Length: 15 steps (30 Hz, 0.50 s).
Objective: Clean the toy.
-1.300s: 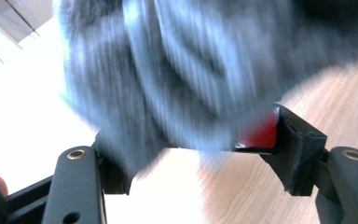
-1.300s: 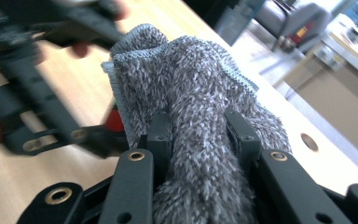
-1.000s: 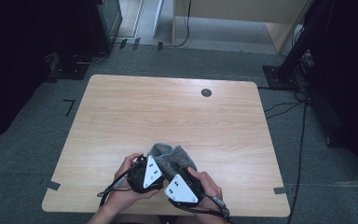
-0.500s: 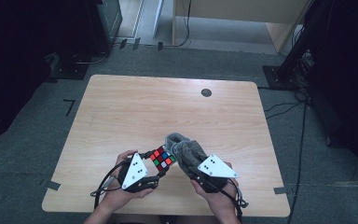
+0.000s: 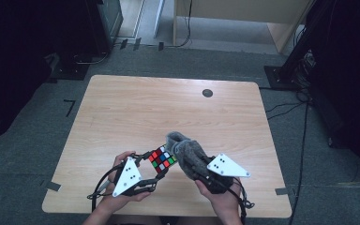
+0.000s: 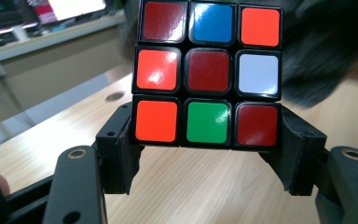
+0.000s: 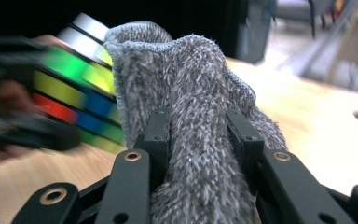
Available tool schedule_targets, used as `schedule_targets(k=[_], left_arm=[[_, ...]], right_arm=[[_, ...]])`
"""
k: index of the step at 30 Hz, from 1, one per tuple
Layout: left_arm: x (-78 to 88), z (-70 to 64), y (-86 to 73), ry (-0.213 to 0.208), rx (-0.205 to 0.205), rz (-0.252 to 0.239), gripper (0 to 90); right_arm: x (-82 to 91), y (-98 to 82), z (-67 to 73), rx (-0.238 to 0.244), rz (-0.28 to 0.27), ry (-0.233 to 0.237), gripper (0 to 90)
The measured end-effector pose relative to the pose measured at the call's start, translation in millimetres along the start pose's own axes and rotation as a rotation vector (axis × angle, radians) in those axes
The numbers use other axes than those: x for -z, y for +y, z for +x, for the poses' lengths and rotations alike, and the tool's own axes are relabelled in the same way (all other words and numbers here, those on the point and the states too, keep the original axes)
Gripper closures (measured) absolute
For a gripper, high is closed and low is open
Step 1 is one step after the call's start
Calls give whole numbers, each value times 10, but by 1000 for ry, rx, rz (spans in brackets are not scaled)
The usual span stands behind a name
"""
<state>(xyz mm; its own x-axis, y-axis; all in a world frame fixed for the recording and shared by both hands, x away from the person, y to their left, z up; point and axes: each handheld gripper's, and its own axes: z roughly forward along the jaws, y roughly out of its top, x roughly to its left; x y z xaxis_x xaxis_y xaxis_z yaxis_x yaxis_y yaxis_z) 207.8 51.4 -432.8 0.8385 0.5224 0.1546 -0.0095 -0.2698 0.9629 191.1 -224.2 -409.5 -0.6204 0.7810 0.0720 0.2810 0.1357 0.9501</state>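
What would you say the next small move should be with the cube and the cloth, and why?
Probably bring the grey cloth back against the puzzle cube and wipe a face. The left gripper clamps the cube by its bottom row, off the table, and the right gripper pinches the bunched cloth just beside it, so a short sideways push should make contact.

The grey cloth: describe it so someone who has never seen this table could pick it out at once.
On the wooden table, look to the near edge where the person's two hands come in. The right claw is shut on the grey cloth, a fuzzy bunched towel standing up between its black jaws. Its neighbour, the puzzle cube in the left claw, is hard and many-coloured; the cloth is soft and plain grey.
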Motion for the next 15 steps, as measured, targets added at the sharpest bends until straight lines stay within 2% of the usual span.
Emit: schedule_targets(k=[2, 4, 6, 8, 9, 11, 12, 13, 15], left_arm=[[6, 32, 1, 5, 8, 3, 347], [-15, 37, -24, 11, -4, 26, 347], [-45, 25, -51, 11, -20, 54, 347], [-66, -8, -55, 3, -30, 59, 347], [-69, -25, -48, -6, -33, 54, 347], [-59, -43, -28, -10, -40, 50, 347], [-49, -24, -27, -23, -26, 47, 347], [-30, 17, -33, -46, 8, 30, 347], [20, 111, -46, -66, 84, -15, 347]], right_arm=[[2, -26, -77, -35, 22, -18, 664], [37, -15, -82, -49, -15, -10, 663], [82, 39, -2, -21, -66, 20, 662], [107, 93, 113, 23, -104, 70, 660], [107, 109, 169, 44, -110, 94, 660], [68, 113, 237, 89, -89, 93, 655], [58, 97, 225, 85, -94, 93, 654], [52, 81, 186, 48, -81, 95, 654], [29, 39, 54, -9, -36, 51, 656]])
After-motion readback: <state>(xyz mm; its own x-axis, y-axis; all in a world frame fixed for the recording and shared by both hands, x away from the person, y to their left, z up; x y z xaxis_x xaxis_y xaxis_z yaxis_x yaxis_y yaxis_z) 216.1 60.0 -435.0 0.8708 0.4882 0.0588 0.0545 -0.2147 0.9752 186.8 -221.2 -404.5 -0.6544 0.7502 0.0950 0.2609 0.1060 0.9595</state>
